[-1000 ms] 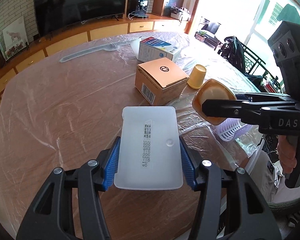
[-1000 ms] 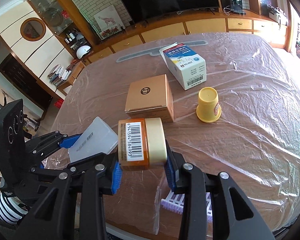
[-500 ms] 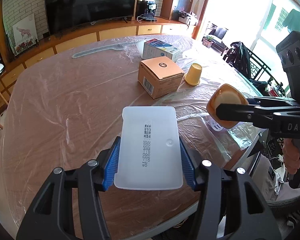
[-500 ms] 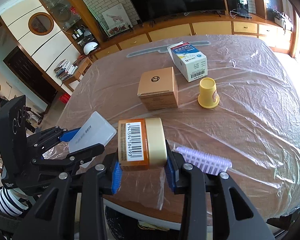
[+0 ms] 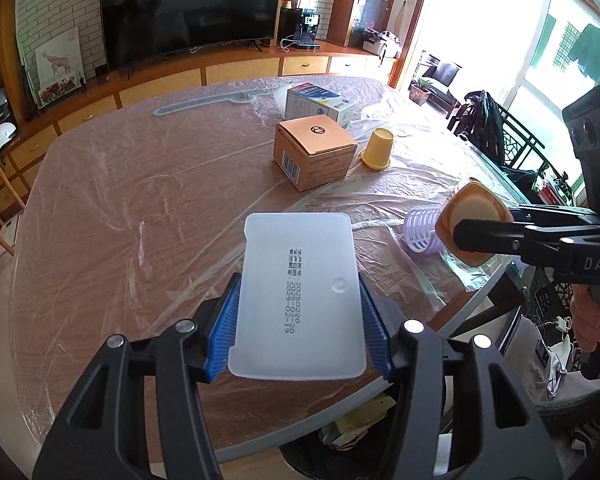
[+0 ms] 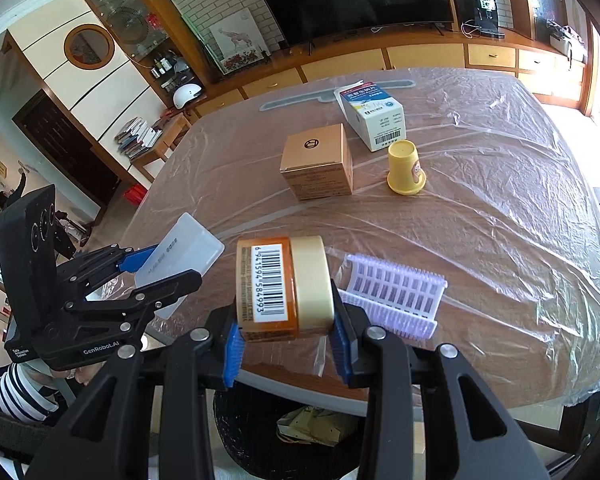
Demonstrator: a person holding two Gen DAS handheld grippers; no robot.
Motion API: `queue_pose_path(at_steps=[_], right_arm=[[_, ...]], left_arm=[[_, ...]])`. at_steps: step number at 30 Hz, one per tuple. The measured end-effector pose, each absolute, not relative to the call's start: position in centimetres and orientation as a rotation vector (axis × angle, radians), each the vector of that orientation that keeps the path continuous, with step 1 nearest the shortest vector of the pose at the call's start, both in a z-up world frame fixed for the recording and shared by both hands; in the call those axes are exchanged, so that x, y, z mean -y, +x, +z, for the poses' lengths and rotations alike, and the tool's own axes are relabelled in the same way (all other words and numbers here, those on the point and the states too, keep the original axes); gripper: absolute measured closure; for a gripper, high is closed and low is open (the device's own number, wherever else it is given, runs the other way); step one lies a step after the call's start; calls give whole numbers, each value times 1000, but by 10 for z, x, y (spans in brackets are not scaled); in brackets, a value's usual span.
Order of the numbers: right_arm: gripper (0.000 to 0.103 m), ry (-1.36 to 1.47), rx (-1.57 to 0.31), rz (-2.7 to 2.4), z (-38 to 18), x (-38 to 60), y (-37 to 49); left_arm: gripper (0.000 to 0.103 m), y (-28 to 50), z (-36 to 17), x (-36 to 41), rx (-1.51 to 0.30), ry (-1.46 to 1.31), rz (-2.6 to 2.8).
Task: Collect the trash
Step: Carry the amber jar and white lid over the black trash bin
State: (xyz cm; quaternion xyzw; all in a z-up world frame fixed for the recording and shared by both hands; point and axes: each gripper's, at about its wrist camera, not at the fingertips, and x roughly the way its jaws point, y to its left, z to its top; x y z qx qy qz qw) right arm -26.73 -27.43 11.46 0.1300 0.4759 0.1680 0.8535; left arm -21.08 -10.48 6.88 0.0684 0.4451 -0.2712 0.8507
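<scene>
My left gripper (image 5: 298,334) is shut on a flat white plastic box (image 5: 298,292) with printed dates, held above the table's near edge. My right gripper (image 6: 286,338) is shut on an orange jar with a gold lid and barcode (image 6: 284,288). The jar also shows in the left wrist view (image 5: 470,222), and the white box in the right wrist view (image 6: 180,252). A black trash bin (image 6: 300,432) with crumpled paper inside stands on the floor below both grippers. It also shows in the left wrist view (image 5: 360,432).
On the plastic-covered wooden table (image 5: 140,200) lie a brown cardboard box (image 5: 314,152), a yellow cup upside down (image 5: 378,148), a white-and-blue carton (image 5: 320,104) and a pale purple ridged plastic piece (image 6: 394,294) near the front edge.
Both grippers have drawn back from the table toward its near edge with their objects held. The trash bin has come into view below them.
</scene>
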Motion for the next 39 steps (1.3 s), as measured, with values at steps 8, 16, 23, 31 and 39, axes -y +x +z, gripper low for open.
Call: queue_pose_path(at_steps=[8, 16, 23, 31, 39], right_arm=[[68, 264, -1007, 365, 115, 274, -279], [68, 253, -1025, 380, 112, 271, -290], [68, 253, -1034, 392, 108, 270, -300], [68, 249, -1050, 399, 103, 268, -312], [68, 255, -1054, 401, 100, 267, -315]], left_arm=[[48, -221, 71, 105, -934, 144, -574], [48, -231, 69, 105, -941, 145, -575], [48, -239, 68, 105, -946, 143, -575], [48, -252, 63, 106, -963, 144, -585], [48, -256, 60, 109, -977, 145, -586]])
